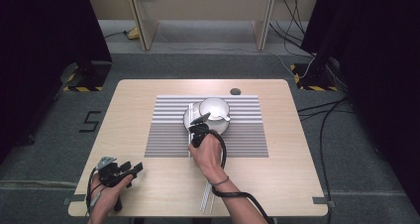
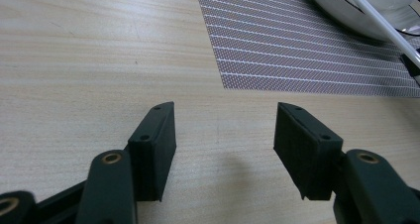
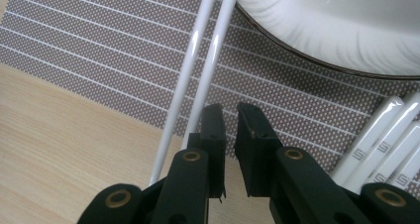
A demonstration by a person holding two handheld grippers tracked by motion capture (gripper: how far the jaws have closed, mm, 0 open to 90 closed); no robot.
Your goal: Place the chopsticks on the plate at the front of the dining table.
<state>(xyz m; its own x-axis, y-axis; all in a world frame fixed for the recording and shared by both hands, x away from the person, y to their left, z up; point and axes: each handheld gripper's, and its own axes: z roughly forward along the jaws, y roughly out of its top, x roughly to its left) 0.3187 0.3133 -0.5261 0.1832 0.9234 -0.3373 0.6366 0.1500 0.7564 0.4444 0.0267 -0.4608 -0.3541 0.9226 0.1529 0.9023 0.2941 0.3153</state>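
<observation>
A pair of white chopsticks (image 1: 190, 135) lies along the left side of a white plate (image 1: 186, 118) on the striped placemat (image 1: 247, 135). The plate carries a white bowl (image 1: 214, 106) with a spoon (image 1: 224, 117). My right gripper (image 1: 196, 137) hovers over the mat just right of the chopsticks. In the right gripper view the chopsticks (image 3: 198, 50) run past the left jaw, and my right gripper (image 3: 230, 107) has its jaws a narrow gap apart with nothing between them. My left gripper (image 1: 133, 168) rests at the table's front left, wide open and empty (image 2: 225, 122).
More white sticks (image 1: 208, 198) lie near the front edge under the right forearm; their printed ends (image 3: 386, 135) reach onto the placemat (image 3: 99, 60). The plate rim (image 3: 346, 30) is close ahead of the right jaws. A small dark disc (image 1: 235, 91) sits at the table's far side.
</observation>
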